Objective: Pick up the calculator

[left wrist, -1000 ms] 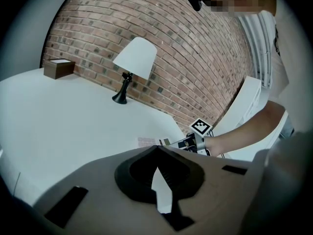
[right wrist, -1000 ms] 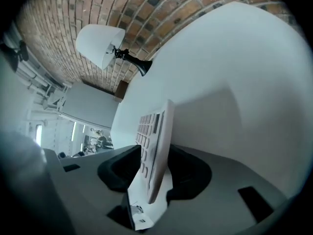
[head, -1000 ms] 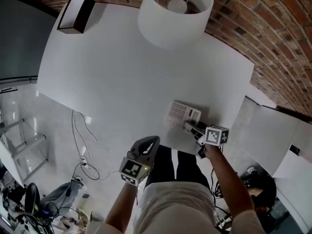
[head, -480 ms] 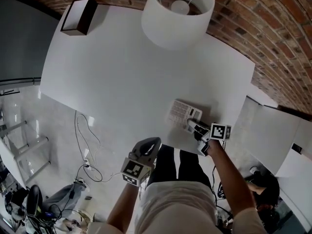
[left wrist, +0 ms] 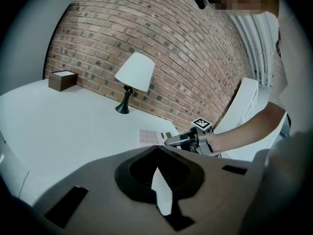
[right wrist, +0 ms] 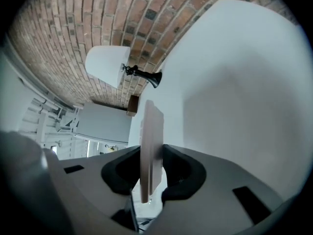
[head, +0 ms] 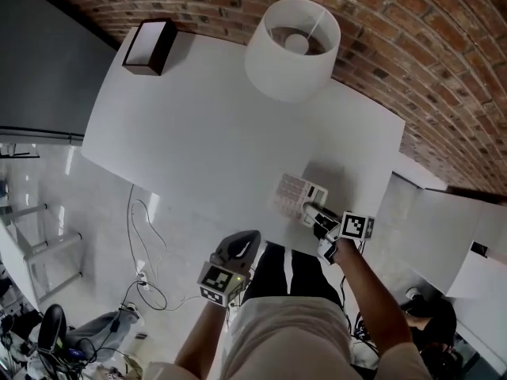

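The white calculator [head: 295, 190] is over the near right part of the white table [head: 206, 125]. My right gripper [head: 311, 210] grips its near end, and the jaws are still closing on it. In the right gripper view the calculator [right wrist: 149, 131] stands edge-on between the dark pads [right wrist: 172, 168], which press both faces. My left gripper [head: 240, 245] hangs off the table's near edge, shut with nothing in it. In the left gripper view its tips [left wrist: 157, 153] meet, and the calculator [left wrist: 150, 136] and the right gripper [left wrist: 183, 139] lie ahead.
A white-shaded lamp [head: 293, 46] stands at the table's far side by the brick wall. A dark brown box [head: 150, 46] sits at the far left corner. Cables [head: 142, 244] trail on the floor to the left, and white furniture [head: 444, 212] stands right of the table.
My right gripper has closed on the calculator's near end and tipped it up onto its edge, rising slightly. The left gripper has lifted a little.
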`<state>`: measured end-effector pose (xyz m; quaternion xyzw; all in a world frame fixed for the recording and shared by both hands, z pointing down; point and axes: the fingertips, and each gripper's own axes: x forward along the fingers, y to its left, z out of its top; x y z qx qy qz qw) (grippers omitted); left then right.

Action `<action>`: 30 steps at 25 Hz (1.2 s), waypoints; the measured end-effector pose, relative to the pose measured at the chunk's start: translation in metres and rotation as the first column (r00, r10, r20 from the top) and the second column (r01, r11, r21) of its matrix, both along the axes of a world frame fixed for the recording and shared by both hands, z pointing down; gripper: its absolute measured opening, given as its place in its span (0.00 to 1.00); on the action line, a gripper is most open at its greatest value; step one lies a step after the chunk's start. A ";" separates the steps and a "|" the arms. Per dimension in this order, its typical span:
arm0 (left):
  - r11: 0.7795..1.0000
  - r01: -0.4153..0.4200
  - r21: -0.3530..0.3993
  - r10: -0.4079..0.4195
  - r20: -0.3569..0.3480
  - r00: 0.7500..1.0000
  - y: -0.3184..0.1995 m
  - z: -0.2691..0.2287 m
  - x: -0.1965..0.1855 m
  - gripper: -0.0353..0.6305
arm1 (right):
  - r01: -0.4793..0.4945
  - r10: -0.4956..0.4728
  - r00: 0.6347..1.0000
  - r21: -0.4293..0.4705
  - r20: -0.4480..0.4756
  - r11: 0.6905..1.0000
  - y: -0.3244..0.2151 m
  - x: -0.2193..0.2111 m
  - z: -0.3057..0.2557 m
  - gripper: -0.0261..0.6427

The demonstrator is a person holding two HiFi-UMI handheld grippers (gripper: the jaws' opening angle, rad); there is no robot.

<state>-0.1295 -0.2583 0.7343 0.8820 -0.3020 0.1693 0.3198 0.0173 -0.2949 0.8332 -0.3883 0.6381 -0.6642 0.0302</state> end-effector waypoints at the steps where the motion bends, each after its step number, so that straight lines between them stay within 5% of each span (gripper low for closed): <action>1: 1.000 0.004 0.002 -0.004 -0.002 1.000 0.002 -0.004 -0.002 0.07 | 0.009 -0.009 1.000 0.015 -0.009 1.000 -0.001 -0.001 -0.010 0.22; 12: 0.996 0.062 -0.064 -0.069 -0.124 0.990 0.030 -0.045 -0.005 0.07 | 0.019 -0.010 0.997 0.113 -0.080 0.993 0.024 -0.001 -0.111 0.22; 30: 0.980 0.193 0.051 -0.187 -0.094 0.978 0.089 -0.112 0.048 0.07 | 0.029 0.012 0.991 0.299 -0.134 0.954 0.089 0.086 -0.212 0.22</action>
